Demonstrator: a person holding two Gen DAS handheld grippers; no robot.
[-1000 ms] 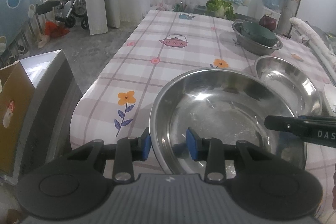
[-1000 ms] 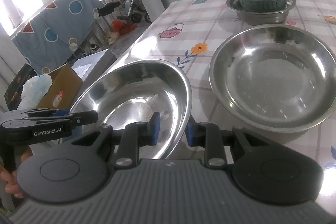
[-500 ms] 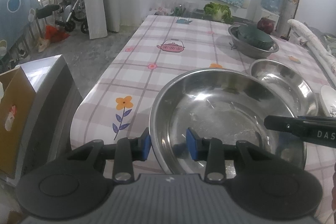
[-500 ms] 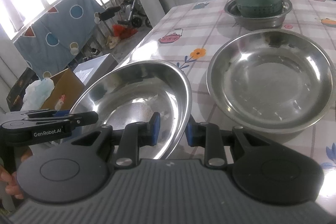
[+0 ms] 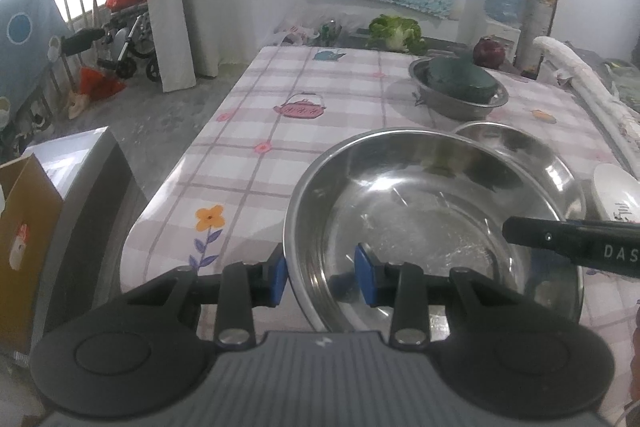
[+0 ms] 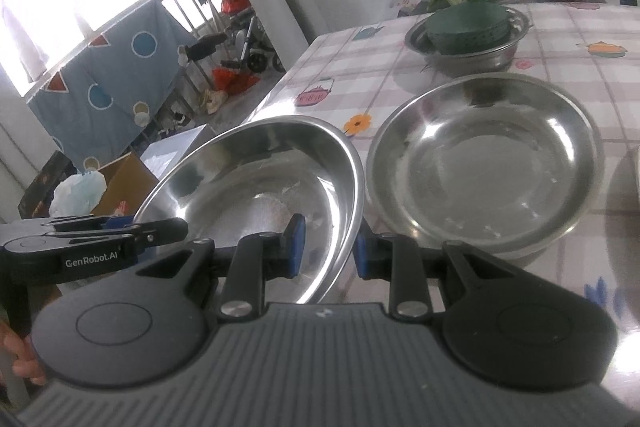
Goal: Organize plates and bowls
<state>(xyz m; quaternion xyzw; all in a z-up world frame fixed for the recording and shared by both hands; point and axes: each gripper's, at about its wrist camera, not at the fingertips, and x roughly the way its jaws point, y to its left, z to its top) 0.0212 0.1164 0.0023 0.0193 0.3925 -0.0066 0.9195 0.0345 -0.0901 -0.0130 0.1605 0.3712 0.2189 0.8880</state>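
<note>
A wide steel bowl (image 5: pixel 432 219) hangs above the near left corner of the checked table (image 5: pixel 320 107), held at two sides. My left gripper (image 5: pixel 322 277) is shut on its left rim, one blue pad outside and one inside. My right gripper (image 6: pixel 328 247) is shut on the opposite rim of the same bowl (image 6: pixel 264 187). Each gripper shows in the other's view, the right gripper (image 5: pixel 572 245) at the right and the left gripper (image 6: pixel 96 239) at the left. A second steel bowl (image 6: pixel 484 163) rests on the table just beyond and to the right. Farther back, a smaller steel bowl (image 6: pixel 468 59) holds stacked green dishes (image 6: pixel 464 23).
A white dish (image 5: pixel 616 191) lies at the table's right side. A cabbage (image 5: pixel 394 31) and a red onion (image 5: pixel 489 53) sit past the far edge. Off the table's left edge stand a grey box (image 5: pixel 80 179) and a cardboard box (image 5: pixel 24 227) on the floor.
Both grippers have risen a little with the steel bowl between them and drawn back, so more of the table shows and the held bowl now overlaps the second bowl in the left view.
</note>
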